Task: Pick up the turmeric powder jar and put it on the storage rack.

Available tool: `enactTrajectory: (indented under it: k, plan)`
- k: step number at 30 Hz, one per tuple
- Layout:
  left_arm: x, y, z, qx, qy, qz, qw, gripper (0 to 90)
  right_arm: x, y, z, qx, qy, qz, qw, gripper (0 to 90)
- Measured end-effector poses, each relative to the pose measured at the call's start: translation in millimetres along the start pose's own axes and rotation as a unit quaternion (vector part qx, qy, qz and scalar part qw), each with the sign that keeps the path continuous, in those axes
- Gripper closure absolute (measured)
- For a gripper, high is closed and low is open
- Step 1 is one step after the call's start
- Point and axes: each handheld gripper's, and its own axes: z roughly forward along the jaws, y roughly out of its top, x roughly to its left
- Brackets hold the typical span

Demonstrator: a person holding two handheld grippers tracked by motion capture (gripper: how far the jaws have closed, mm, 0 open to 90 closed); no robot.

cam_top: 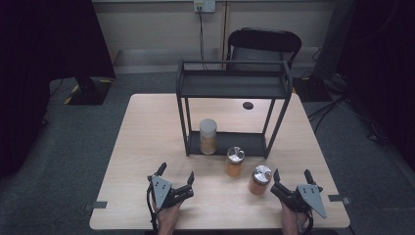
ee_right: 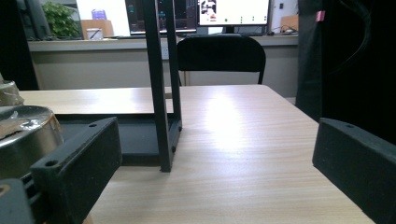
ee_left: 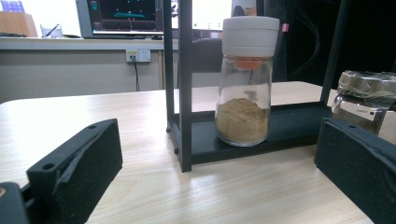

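Pale wood is seen bare along the near edge of the table [cam_top: 132, 196], where the left gripper [cam_top: 176, 177] and the right gripper [cam_top: 292, 177] are held with jaws spread wide and empty, open tabletop lying between and ahead of them. Nearest the right gripper a steel-capped jar [cam_top: 259, 179] is stood just beside its left jaw, a second jar [cam_top: 234, 161] is set near the front of the black rack [cam_top: 230, 85], and a white-capped jar [cam_top: 208, 136] is kept on the rack's lower shelf. The near jar is cut off at the left of the right gripper view, and a chair [cam_top: 263, 41], grey floor and dark curtains are seen behind the table.
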Motion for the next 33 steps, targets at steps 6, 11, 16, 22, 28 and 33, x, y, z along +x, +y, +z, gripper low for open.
enactTrajectory:
  k: [6, 11, 16, 22, 28, 33]
  plan:
    - [-0.1, 0.1, 0.0, 0.000, 0.000, 0.001, 1.0000, 0.3, -1.6, 1.1, -0.8, 0.000, 0.002, 0.004, 1.0000, 0.3]
    - [-0.3, -0.2, -0.1, -0.001, 0.000, 0.001, 1.0000, 0.2, -2.4, 5.2, -0.1, -0.001, 0.004, 0.005, 1.0000, 0.3]
    - [-0.6, -0.1, 0.0, 0.000, 0.001, 0.001, 1.0000, 0.3, -2.3, 10.2, -2.8, -0.011, 0.010, 0.004, 0.9999, 0.2]
    - [-0.7, 0.0, 0.1, 0.000, 0.003, -0.001, 1.0000, 0.3, 0.3, 17.1, -3.7, -0.014, 0.008, 0.002, 0.9999, 0.2]
    - [-1.0, -0.3, -0.1, -0.001, 0.003, -0.002, 1.0000, 0.3, -0.8, 22.0, -4.3, -0.026, 0.006, 0.003, 0.9996, 0.2]
    - [-1.0, -0.2, 0.0, -0.001, 0.003, -0.002, 1.0000, 0.3, -3.7, 26.6, -6.4, -0.031, 0.016, 0.020, 0.9992, 0.2]
